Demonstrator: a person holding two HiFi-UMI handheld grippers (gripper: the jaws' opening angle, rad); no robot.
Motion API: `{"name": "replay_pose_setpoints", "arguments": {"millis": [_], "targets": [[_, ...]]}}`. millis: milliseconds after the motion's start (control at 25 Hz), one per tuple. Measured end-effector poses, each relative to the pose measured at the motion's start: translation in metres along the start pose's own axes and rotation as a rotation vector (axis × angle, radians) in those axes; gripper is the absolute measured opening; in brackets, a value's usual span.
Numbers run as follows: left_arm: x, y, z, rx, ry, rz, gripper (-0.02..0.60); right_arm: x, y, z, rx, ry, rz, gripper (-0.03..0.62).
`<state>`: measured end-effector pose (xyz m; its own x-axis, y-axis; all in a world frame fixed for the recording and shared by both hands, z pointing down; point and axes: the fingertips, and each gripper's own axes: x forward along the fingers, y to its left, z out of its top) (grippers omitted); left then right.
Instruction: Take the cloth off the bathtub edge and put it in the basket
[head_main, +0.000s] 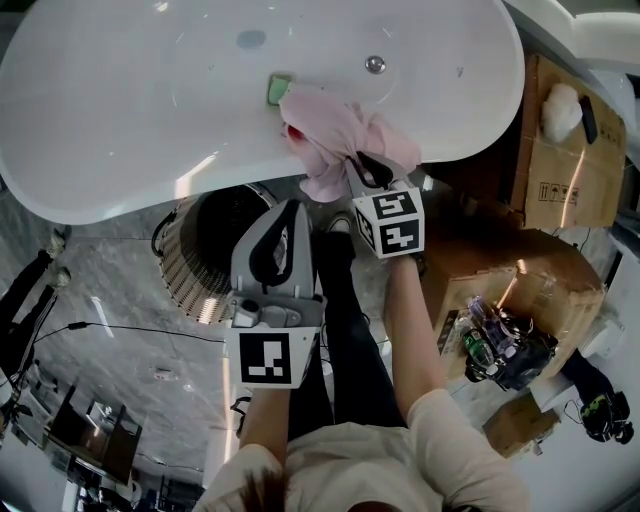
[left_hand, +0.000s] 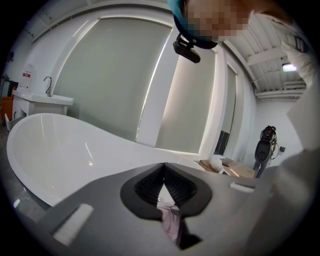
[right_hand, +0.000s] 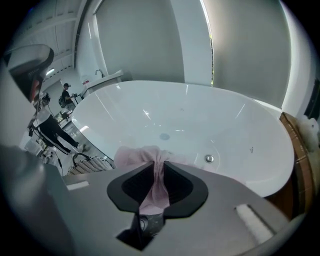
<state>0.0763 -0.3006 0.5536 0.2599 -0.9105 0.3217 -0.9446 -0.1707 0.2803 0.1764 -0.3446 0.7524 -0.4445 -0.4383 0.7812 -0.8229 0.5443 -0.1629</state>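
A pink cloth (head_main: 340, 130) lies bunched on the near rim of the white bathtub (head_main: 130, 120). My right gripper (head_main: 363, 162) reaches down onto it and is shut on a fold of it. In the right gripper view the cloth (right_hand: 145, 154) runs as a strip between the jaws of that gripper (right_hand: 158, 163). My left gripper (head_main: 293, 207) hovers below the tub rim, shut with nothing held. Its tips (left_hand: 164, 165) meet, and the cloth (left_hand: 170, 222) shows beyond them. The dark round basket (head_main: 205, 250) stands on the floor just left of the left gripper.
A green block (head_main: 279, 89) lies on the tub rim beside the cloth. Cardboard boxes (head_main: 560, 160) and loose gear (head_main: 500, 345) crowd the right side. A cable (head_main: 130, 328) crosses the marble floor at left. The person's legs (head_main: 345, 330) stand between basket and boxes.
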Motion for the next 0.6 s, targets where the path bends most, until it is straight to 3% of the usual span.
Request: {"name": "replay_pose_setpoints", "arguments": {"millis": [280,600], "targets": [[-0.0036,-0.0052,0.001,-0.006,-0.001,0.002,0.002,-0.0028,-0.0017,0.0013,0.069,-0.01,-0.004,0.057],[-0.0048,-0.0073,-0.001,-0.011,-0.007,0.013,0.002,-0.0033,-0.0012,0.0005,0.037,-0.014,-0.02,0.043]]}}
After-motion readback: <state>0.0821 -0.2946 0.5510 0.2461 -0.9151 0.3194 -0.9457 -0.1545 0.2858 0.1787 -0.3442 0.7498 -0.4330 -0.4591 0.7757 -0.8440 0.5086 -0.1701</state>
